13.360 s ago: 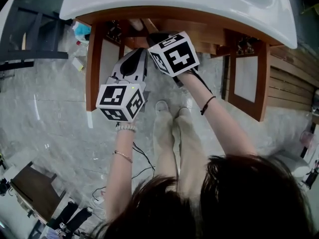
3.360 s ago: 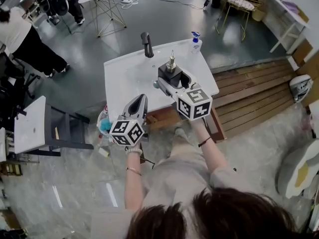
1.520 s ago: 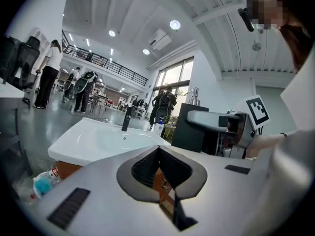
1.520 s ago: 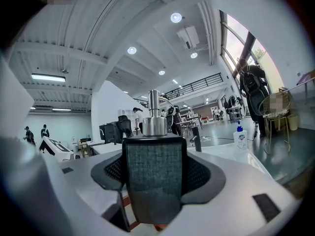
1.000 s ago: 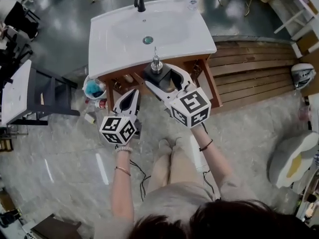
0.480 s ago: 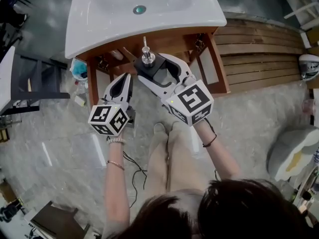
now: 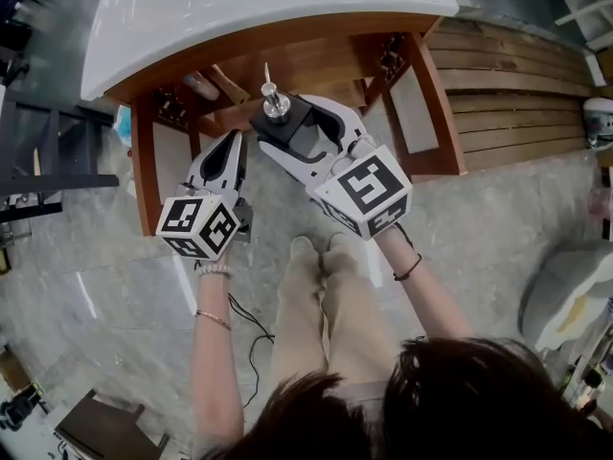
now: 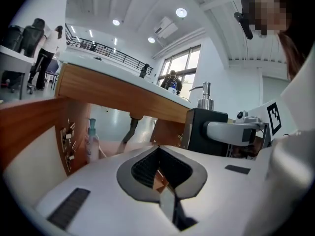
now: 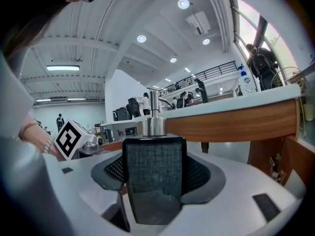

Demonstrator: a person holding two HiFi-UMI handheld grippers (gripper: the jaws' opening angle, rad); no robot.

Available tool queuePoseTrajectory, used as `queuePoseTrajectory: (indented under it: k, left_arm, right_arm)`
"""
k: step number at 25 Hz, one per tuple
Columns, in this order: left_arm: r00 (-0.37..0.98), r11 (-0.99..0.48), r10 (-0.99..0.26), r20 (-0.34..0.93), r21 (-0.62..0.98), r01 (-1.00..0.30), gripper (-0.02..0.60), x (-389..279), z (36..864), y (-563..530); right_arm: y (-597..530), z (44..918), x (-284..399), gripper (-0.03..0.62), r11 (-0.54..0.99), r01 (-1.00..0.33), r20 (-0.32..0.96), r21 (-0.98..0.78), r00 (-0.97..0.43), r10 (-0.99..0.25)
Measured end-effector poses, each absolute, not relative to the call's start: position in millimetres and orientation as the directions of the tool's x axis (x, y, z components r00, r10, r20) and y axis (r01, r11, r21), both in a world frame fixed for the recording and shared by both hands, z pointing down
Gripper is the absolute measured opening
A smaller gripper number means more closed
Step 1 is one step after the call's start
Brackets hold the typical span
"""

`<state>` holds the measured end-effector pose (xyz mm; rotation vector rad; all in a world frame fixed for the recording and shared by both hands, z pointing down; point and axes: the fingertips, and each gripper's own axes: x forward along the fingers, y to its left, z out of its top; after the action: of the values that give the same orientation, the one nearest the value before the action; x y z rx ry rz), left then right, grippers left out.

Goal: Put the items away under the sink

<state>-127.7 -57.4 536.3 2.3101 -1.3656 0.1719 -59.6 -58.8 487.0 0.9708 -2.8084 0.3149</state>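
right gripper (image 7: 287, 130) clamps upright black soap dispenser (image 9: 153, 176), pump up, before open cabinet (image 7: 143, 171) holding a bottle (image 8: 91, 142); left gripper (image 7: 231, 144) closed, empty.

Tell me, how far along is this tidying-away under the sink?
Done: one pale bottle already stands inside the open cabinet under the sink. In hand: the right gripper clamps a black soap dispenser in front of the opening; the left gripper is shut and empty. Left: setting the dispenser inside, and perhaps the spray bottle on the sink top.
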Motion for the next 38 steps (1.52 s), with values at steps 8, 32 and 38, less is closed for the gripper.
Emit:
queuePoseTrajectory:
  k: [8,32,38]
  left_arm:
    - [0.503,-0.421,-0.806,0.312,0.294,-0.858,0.002,-133.4,592.8,-77.0]
    - [0.478,-0.435,-0.848,0.228,0.217,-0.874,0.003,-155.0,668.3,-168.6]
    - [0.471,-0.434,-0.857,0.21,0.198,-0.879,0.003,-157.7,676.3,-184.8]
  right_arm:
    - [-84.7,558.6,-62.0,0.319,0.764,-0.63,0.219,-0.137,-0.772,-0.597]
    - [-216.1,645.4,-96.9,0.319,0.741,-0.667,0.123,-0.077,-0.743,-0.657]
    - [-241.6,651.2,-99.3,0.318,0.708,-0.704,0.085,-0.063,-0.71,-0.699]
